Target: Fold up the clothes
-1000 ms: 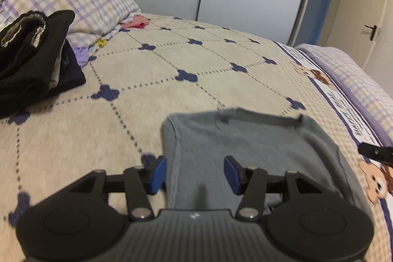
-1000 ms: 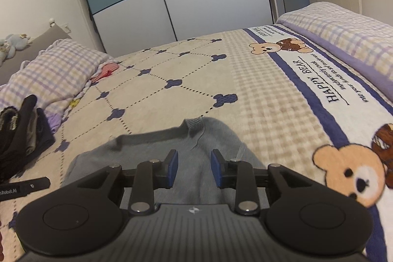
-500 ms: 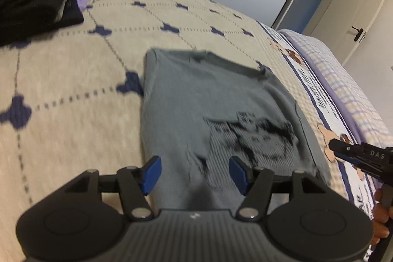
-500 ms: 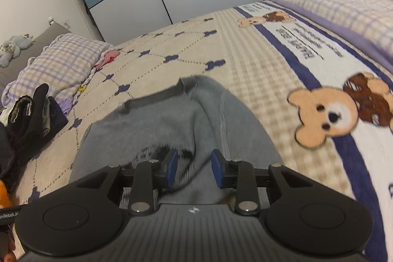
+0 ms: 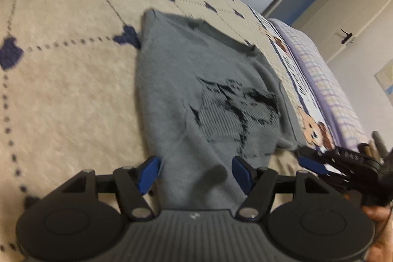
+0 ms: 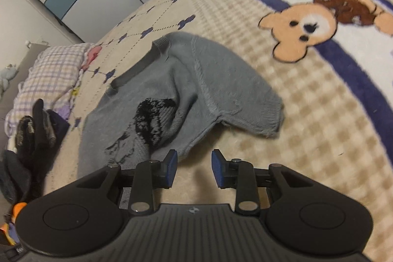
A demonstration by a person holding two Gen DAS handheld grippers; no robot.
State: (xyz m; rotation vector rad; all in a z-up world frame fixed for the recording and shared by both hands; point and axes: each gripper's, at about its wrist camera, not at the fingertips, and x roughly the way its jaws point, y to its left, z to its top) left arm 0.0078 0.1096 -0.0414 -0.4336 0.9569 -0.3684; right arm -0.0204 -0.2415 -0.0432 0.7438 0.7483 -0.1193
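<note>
The left gripper (image 5: 195, 172), jaws opening, straddles the near hem of the grey knitted sweater with a black pattern (image 5: 208, 95) at lower centre, pads not pressing. The right gripper (image 6: 194, 168), released at lower centre, should shift left onto the hem. Pinch both corners evenly, then carry them toward the ribbed collar (image 6: 137, 68) in the upper left.

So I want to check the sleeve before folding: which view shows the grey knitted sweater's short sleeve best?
The right wrist view: the grey knitted sweater's short sleeve lies spread out, cuff visible. The left wrist view shows only its edge.
</note>
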